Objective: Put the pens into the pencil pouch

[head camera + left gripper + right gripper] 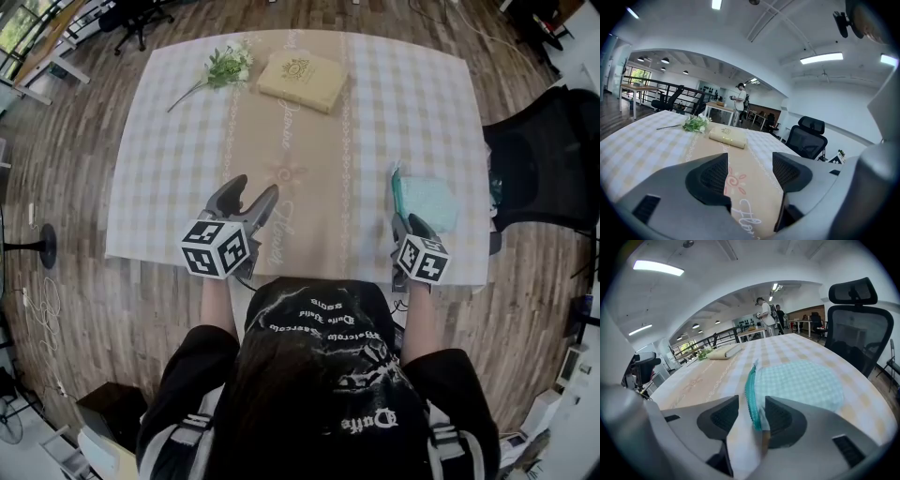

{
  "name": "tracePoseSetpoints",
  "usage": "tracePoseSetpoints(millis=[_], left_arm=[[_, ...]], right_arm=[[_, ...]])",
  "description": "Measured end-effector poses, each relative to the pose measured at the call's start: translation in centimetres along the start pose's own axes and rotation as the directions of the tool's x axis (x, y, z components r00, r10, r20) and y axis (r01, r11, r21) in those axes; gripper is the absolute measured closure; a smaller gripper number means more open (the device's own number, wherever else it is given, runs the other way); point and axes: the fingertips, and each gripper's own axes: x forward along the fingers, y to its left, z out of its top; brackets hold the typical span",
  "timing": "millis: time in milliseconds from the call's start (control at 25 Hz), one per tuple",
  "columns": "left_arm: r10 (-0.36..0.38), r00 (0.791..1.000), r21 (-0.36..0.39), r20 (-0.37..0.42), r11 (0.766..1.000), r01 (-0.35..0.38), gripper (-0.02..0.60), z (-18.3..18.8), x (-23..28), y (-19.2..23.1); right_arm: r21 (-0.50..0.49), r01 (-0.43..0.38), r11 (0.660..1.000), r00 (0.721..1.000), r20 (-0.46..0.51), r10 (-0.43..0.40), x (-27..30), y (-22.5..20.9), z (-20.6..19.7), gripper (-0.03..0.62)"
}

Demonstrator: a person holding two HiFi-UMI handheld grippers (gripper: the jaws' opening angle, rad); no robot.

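The pencil pouch (427, 203), pale teal check with a darker teal zipper edge (751, 394), lies flat near the table's right front. My right gripper (405, 225) sits at its near end. In the right gripper view the zipper end runs in between the jaws of this gripper (752, 414); it lies close to the right pad, and the jaws stand apart without squeezing it. My left gripper (255, 187) hovers open over the tan table runner (295, 202), with nothing between its jaws (750, 173). I see no pen in any view.
A cream book (302, 81) and a flower sprig (225, 67) lie at the far side of the checked tablecloth (169, 169). A black office chair (544, 169) stands off the table's right edge. People stand far back in the room (739, 105).
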Motion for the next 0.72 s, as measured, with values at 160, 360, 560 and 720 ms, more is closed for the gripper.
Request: tracePoseSetpoints(millis=[160,360,560,720], left_arm=[[-0.012,1.000,0.012,-0.004,1.000,0.013,0.256,-0.4,0.0,-0.5],[-0.034,0.999,0.028,0.013,0.999,0.034,0.257,-0.6,-0.6,-1.4],[-0.054,0.997,0.037,0.047,0.998,0.052,0.278,-1.3,-1.8,-2.0],[-0.110,0.992,0.019,0.055,0.994,0.109,0.336,-2.1,-3.2,-2.7]], right_arm=[[-0.027,-0.020,0.999,0.999,0.031,0.021,-0.7,1.4,0.4,0.335],[-0.072,-0.029,0.997,0.995,0.098,0.036,-2.4,3.5,1.8,0.318],[-0.149,-0.070,0.986,0.976,0.196,0.099,-4.6,6.9,3.7,0.324],[-0.244,-0.107,0.964,0.952,0.253,0.170,-6.3,10.3,5.0,0.388]])
